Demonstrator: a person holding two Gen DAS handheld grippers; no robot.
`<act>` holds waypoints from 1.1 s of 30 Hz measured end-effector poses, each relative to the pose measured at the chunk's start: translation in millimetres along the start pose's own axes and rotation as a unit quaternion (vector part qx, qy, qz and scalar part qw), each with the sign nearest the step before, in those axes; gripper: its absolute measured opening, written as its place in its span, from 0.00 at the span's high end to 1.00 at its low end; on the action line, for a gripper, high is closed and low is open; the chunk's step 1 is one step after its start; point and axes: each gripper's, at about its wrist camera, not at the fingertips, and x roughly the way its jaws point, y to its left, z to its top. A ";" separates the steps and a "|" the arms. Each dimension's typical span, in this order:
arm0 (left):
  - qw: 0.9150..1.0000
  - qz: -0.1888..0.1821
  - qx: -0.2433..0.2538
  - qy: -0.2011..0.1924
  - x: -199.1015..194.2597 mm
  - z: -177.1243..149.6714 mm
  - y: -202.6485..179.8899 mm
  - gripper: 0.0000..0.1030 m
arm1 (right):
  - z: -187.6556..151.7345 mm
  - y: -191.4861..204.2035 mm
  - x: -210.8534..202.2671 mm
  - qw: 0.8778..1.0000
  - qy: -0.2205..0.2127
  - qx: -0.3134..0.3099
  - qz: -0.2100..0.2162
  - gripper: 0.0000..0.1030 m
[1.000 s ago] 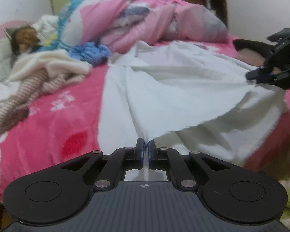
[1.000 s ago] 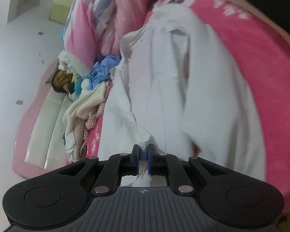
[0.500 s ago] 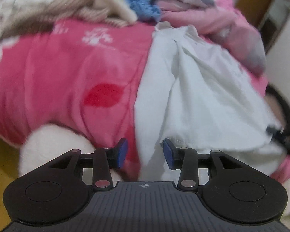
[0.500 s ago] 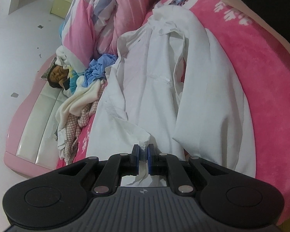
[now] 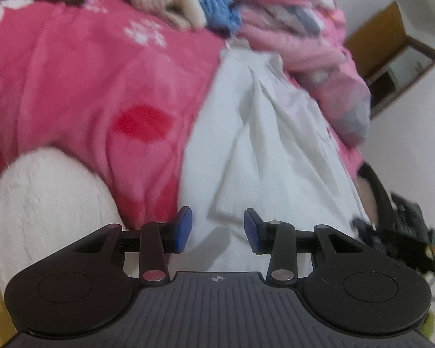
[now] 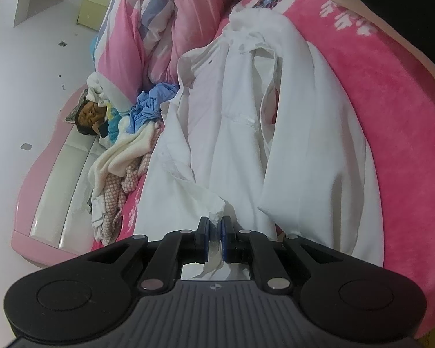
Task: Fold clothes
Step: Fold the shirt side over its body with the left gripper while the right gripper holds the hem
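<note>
Left tongs (image 5: 217, 228) stand wide apart, blue pads (image 5: 183, 229) spread with nothing between them, low in the centre of the left wrist view. Just beyond them lies the white garment (image 5: 264, 145), running from the bottom centre up toward the upper middle of the frame, creased into long folds, its near hem right in front of the open pads. It rests on the pink bed cover (image 5: 72, 87), which fills the left half of that view; a red patch (image 5: 142, 123) shows on the cover left of the garment. A white fuzzy shape (image 5: 49, 203) sits at lower left, too blurred to name.

Over on the right wrist view, the right tongs (image 6: 216, 232) are pressed together on a bunched edge of the white garment (image 6: 304, 145), a tuft of cloth poking up between the blue pads (image 6: 225, 240). The garment spreads up the middle of the frame, one long fold lying along its right side over the pink bed cover (image 6: 391, 101).

Upper centre there is a rumpled pink quilt (image 6: 165, 29); just below it a blue cloth (image 6: 150, 107), then a cream and checked heap of clothes (image 6: 121, 174) at mid left. A doll-like face (image 6: 90, 114) lies by the pink headboard (image 6: 32, 179) at left.

In the left wrist view, the right tongs (image 5: 397, 237) show dark and blurred at the right edge, beside the garment.
</note>
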 end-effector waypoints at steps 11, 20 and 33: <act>0.986 0.083 0.139 0.030 23.2 -20.8 -32.4 0.58 | -1.9 3.9 3.6 1.000 0.004 -0.008 -0.001 0.92; 0.984 0.100 0.148 -0.021 4.4 -26.0 -38.1 0.23 | -3.6 5.0 4.4 1.000 0.004 -0.009 0.001 0.92; 0.965 0.158 0.207 0.009 45.3 -40.2 -66.1 0.26 | -6.0 5.0 5.2 1.000 0.006 -0.005 0.008 0.92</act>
